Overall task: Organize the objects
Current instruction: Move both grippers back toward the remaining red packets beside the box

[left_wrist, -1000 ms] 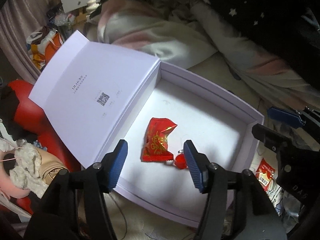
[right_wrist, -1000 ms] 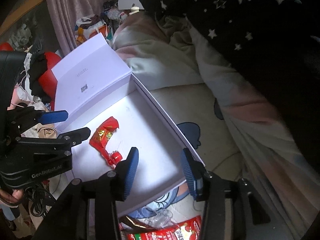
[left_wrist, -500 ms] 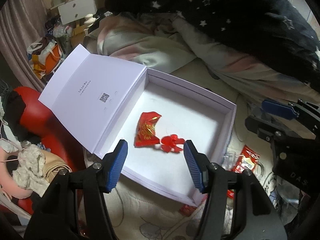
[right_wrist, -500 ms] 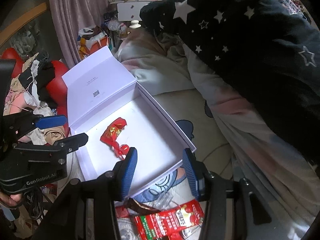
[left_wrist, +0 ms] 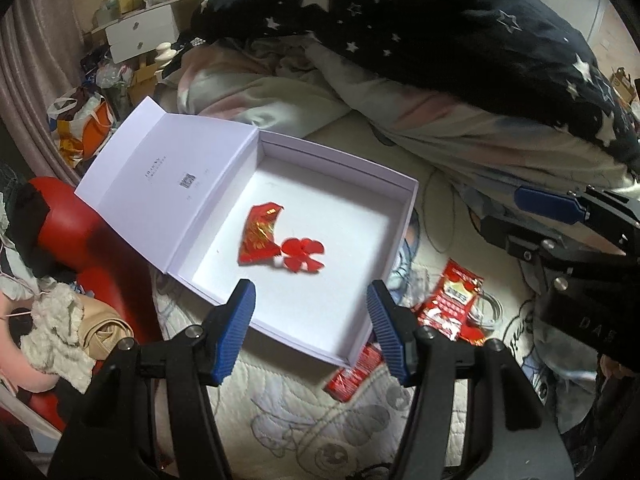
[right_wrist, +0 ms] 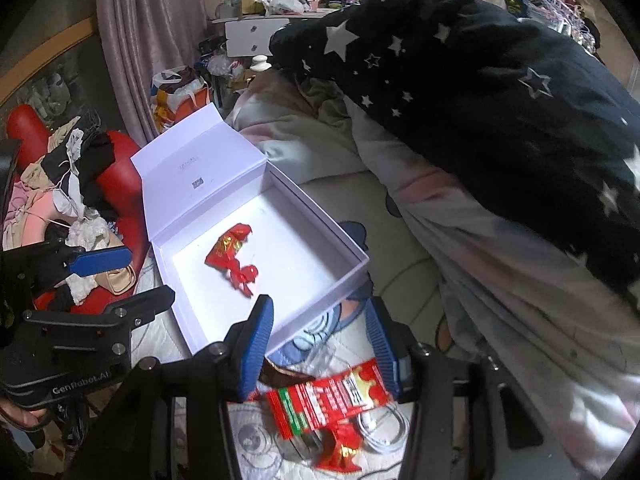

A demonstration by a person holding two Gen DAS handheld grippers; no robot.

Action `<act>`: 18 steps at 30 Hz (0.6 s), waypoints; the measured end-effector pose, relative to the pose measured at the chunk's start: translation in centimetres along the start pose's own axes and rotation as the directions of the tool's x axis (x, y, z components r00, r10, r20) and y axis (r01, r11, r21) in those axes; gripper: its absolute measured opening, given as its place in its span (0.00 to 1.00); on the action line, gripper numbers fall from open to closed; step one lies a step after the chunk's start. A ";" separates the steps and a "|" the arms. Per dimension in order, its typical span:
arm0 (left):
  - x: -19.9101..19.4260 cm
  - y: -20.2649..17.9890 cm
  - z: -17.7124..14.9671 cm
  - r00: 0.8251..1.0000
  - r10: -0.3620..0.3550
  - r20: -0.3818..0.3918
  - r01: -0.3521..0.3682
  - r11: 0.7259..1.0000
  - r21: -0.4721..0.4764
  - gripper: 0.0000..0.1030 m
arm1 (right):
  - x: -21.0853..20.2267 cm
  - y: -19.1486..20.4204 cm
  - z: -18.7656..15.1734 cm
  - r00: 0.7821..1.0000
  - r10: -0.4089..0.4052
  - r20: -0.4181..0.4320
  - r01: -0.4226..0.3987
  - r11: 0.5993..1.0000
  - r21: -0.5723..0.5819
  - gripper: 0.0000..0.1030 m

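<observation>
Pulled back and up from the white box point(left_wrist: 404, 216); left gripper point(left_wrist: 310, 332) and right gripper point(right_wrist: 320, 344) half-spread, empty; red packets point(right_wrist: 328, 396) now beneath.

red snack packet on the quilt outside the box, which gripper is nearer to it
Right. The right gripper hangs directly over the red snack packet, which shows between its fingers. The left gripper sits over the white box near edge, off to the packet's side.
</observation>
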State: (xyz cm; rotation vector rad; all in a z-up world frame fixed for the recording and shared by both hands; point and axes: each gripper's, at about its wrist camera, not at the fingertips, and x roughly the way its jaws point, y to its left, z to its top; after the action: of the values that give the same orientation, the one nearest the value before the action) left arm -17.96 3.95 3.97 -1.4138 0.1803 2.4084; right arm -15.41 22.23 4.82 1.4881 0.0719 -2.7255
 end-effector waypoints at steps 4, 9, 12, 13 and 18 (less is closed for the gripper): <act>-0.2 -1.1 -1.2 1.000 -0.008 -0.010 0.008 1.000 0.006 0.55 | -0.8 -0.4 -1.5 1.000 -0.002 -0.001 0.002 1.000 0.010 0.47; -0.3 -2.2 -2.5 1.000 -0.017 -0.020 0.017 1.000 0.015 0.55 | -1.3 -0.7 -3.4 1.000 -0.004 -0.015 0.004 1.000 0.010 0.47; -0.1 -2.8 -3.4 0.999 -0.018 -0.032 0.018 1.000 0.019 0.55 | -1.3 -0.8 -4.3 1.000 -0.003 -0.021 0.003 1.000 0.012 0.47; 0.0 -3.0 -3.7 0.999 -0.017 -0.037 0.018 1.000 0.020 0.55 | -1.3 -0.8 -4.7 1.000 -0.001 -0.024 0.002 1.000 0.016 0.47; 0.3 -3.7 -5.1 0.998 -0.024 -0.055 0.025 0.999 0.025 0.55 | -1.1 -1.0 -6.7 0.999 0.008 -0.046 -0.007 1.000 0.026 0.47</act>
State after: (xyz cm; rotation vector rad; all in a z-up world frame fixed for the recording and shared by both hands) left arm -12.57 6.08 1.35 -1.4624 0.2049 2.3412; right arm -9.25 23.64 2.14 1.5552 0.0320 -2.6965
